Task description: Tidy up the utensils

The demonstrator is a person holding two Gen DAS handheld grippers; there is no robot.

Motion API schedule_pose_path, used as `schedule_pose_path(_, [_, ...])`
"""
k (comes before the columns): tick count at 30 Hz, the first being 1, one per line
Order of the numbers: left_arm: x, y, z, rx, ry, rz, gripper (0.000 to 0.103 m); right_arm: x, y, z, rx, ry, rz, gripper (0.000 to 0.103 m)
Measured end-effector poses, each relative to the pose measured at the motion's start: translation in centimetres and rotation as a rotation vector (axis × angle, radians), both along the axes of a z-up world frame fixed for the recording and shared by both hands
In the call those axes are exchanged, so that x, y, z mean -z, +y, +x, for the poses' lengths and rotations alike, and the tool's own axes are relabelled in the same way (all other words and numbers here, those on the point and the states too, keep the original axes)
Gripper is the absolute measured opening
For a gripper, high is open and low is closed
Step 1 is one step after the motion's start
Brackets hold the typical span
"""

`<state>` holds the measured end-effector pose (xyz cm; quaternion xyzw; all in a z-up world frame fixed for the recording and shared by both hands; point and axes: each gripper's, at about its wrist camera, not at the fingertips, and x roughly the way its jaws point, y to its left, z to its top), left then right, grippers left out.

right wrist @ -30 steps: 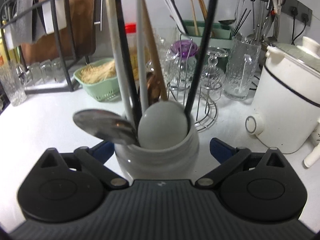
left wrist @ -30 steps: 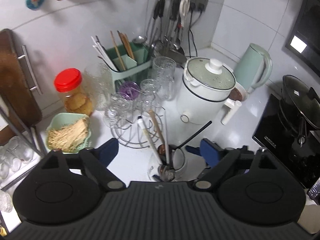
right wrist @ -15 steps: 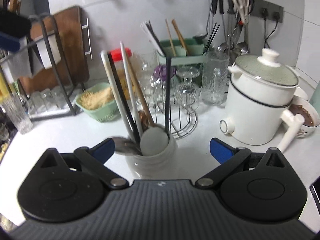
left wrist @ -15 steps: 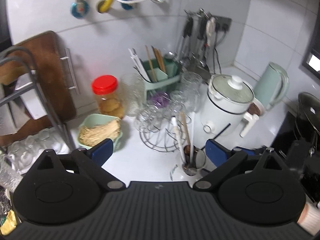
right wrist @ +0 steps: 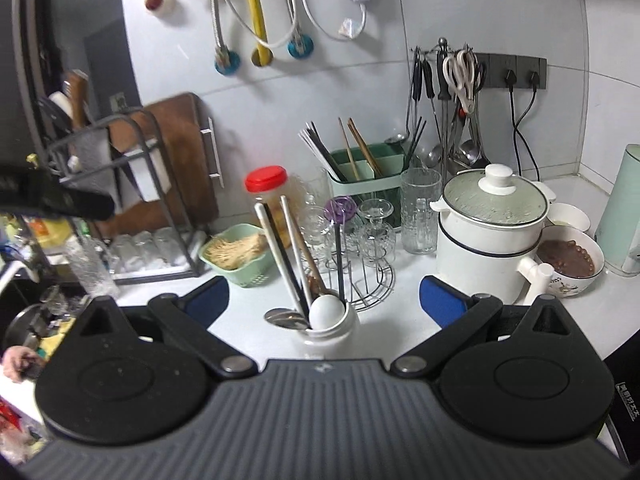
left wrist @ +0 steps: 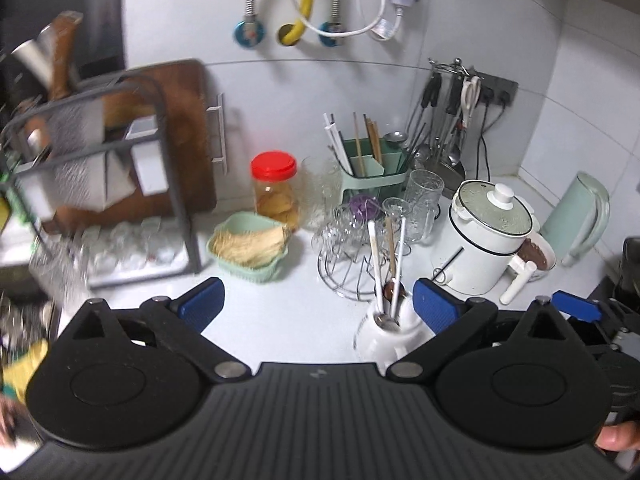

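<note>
A white utensil jar [right wrist: 329, 330] stands on the white counter, filled with spoons and long-handled utensils [right wrist: 280, 248]. In the right wrist view it sits just ahead of my right gripper [right wrist: 324, 300], which is open and empty, its blue pads well apart. In the left wrist view the same jar [left wrist: 390, 336] stands near the right pad of my left gripper [left wrist: 318, 304], also open with nothing between its pads. Part of my right gripper [left wrist: 576, 306] shows at that view's right edge.
A green chopstick caddy [right wrist: 366, 178] sits by the back wall, with a wire glass rack [right wrist: 360, 276], a red-lidded jar [right wrist: 267, 192], a green basket of noodles [right wrist: 236, 258], a white cooker [right wrist: 492, 240] and a dish rack [left wrist: 100, 184] around it. A bowl of beans [right wrist: 568, 260] sits right.
Both grippers have pulled back and up from the jar, so it looks smaller and farther away. The left view has swung left, bringing the dish rack into sight.
</note>
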<state>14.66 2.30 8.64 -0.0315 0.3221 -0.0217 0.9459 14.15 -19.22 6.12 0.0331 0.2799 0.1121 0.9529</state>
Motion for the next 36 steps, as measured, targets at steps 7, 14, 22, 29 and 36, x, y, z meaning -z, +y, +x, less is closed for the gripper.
schedule_pose_path(7, [0.1,-3.0,-5.7,-0.093,0.004,-0.031,0.102,-2.2,-3.0,-4.5,-0.044,-0.036,-0.001,0.103])
schedule_pose_path(14, [1.2,-5.8,-10.3,-0.148,0.017,-0.027,0.102,-2.9,-5.2,-8.0,-0.041,-0.084,-0.014,0.103])
schedule_pose_path(22, [2.4,-7.7,-14.7,-0.167,0.006,-0.013,0.103,-2.5,-6.5,-10.9,-0.077,-0.06,0.031,0.103])
schedule_pose_path(29, [3.9,-7.8,-17.1,-0.204,0.028,-0.018,0.103,-1.4,-6.7,-13.1,-0.104,-0.032,0.041,0.103])
schedule_pose_path(36, [4.7,-8.1,-18.8,-0.217,0.033,-0.02,0.103,-0.9,-6.8,-14.1,-0.12,-0.029,0.044,0.103])
